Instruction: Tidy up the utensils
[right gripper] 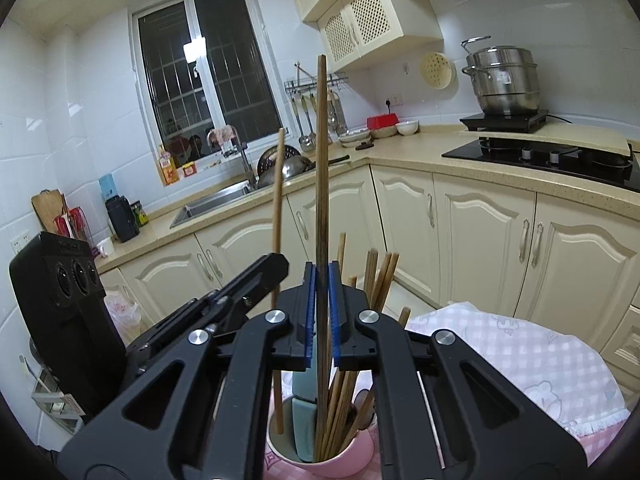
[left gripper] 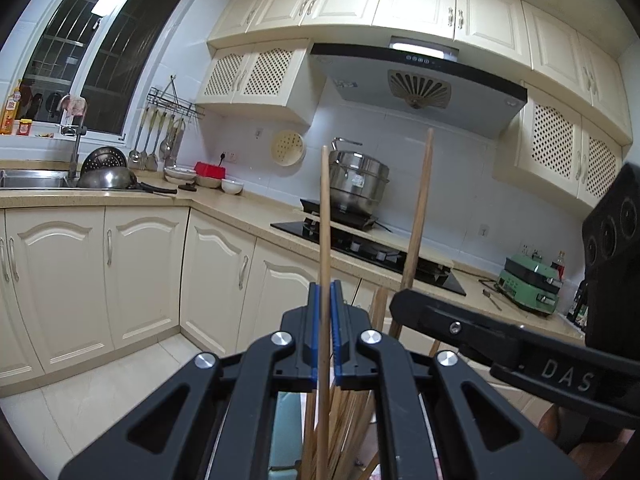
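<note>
My left gripper (left gripper: 325,292) is shut on a light wooden chopstick (left gripper: 325,216) that stands upright. In the right wrist view that light chopstick (right gripper: 278,184) reaches down into a pink cup (right gripper: 320,464), with the left gripper (right gripper: 278,266) clamped on it just left of mine. My right gripper (right gripper: 322,272) is shut on a darker chopstick (right gripper: 322,168), also upright, whose lower end sits among several chopsticks (right gripper: 380,276) in the cup. A teal block (right gripper: 304,412) stands in the cup too. From the left wrist view the right gripper (left gripper: 400,300) holds the dark chopstick (left gripper: 419,216) close on the right.
The cup stands on a pink checked cloth (right gripper: 520,356). Behind are cream cabinets (right gripper: 480,236), a counter with a black hob (right gripper: 540,158), a steel pot (right gripper: 502,80) and a sink (right gripper: 216,200) under the window. A bag (right gripper: 124,312) hangs at lower left.
</note>
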The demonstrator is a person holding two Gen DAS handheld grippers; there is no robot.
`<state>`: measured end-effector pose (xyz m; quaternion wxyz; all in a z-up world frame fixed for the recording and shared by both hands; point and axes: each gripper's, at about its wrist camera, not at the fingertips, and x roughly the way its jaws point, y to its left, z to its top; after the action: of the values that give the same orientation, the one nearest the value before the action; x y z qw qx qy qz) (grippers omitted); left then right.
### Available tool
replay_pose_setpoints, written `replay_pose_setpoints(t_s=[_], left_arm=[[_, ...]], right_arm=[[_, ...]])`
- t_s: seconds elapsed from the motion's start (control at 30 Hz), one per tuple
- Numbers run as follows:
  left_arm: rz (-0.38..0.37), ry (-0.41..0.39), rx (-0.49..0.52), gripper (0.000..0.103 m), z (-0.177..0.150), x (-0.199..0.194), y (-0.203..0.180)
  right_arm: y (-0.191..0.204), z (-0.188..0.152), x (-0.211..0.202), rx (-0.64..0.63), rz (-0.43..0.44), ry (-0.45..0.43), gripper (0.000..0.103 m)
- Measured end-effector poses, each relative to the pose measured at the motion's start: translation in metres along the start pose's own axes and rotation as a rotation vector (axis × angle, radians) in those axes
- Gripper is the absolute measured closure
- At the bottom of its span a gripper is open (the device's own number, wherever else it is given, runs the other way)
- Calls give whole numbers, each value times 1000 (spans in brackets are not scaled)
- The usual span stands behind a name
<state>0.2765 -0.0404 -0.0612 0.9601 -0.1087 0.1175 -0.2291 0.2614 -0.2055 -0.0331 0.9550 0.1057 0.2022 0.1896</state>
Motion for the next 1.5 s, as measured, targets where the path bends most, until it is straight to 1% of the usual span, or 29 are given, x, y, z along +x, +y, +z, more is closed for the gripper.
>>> replay_pose_setpoints(t_s=[0.03, 0.1, 0.13, 0.17, 0.2, 0.23, 0.27, 0.3, 0.33, 0.37, 0.4, 0.43, 0.47, 0.57, 0.73, 0.83, 1.07, 1.27, 1.37, 1.5], left_arm=[[3, 5, 5, 96, -3, 0, 0], [8, 15, 13, 77, -6, -3, 1], [22, 12, 11, 63, -7, -6, 3], [25, 6, 4, 49, -7, -11, 6], [29, -5, -8, 44, -7, -17, 10], [37, -11, -16, 33, -5, -24, 13], [46, -14, -16, 25, -4, -30, 15], [53, -17, -14, 23, -2, -35, 16], [68, -21, -8, 18, 0, -43, 17], [79, -21, -4, 13, 2, -48, 17], [92, -18, 3, 11, 4, -53, 16], [107, -14, 10, 9, 7, -58, 15], [129, -14, 19, 7, 10, -65, 14], [176, 1, 50, 5, 16, -83, 7], [245, 23, 81, 4, 24, -115, -7], [283, 22, 100, 4, 29, -142, -21], [364, 35, 144, 4, 33, -195, -52], [398, 68, 148, 4, 26, -231, -70], [416, 62, 153, 4, 19, -248, -78], [431, 81, 150, 4, 7, -263, -87]], right_arm=[[0, -1, 1, -1, 1, 9, 96], [0, -3, -1, 6, -4, 21, 92], [-2, -3, -5, 17, -6, 14, 82], [-3, -2, -11, 29, -20, 0, 49], [-6, -1, -17, 42, -16, -22, 38], [-7, -1, -22, 47, -10, -35, 30], [-7, 1, -27, 46, -17, -44, 30], [-7, 2, -31, 45, -18, -50, 30], [-6, 3, -36, 46, -19, -58, 29], [-6, 4, -40, 49, -21, -64, 23], [-6, 6, -46, 53, -22, -73, 19], [-5, 7, -52, 57, -26, -84, 13], [-5, 8, -59, 60, -30, -93, 9], [-3, 11, -72, 65, -39, -95, 6], [5, 9, -100, 68, -74, -83, 6], [13, 5, -120, 66, -88, -83, 6], [27, -13, -156, 47, -131, -65, 6], [35, -35, -180, 34, -172, -57, 6], [37, -44, -188, 39, -186, -50, 6], [46, -56, -205, 15, -206, -60, 6]])
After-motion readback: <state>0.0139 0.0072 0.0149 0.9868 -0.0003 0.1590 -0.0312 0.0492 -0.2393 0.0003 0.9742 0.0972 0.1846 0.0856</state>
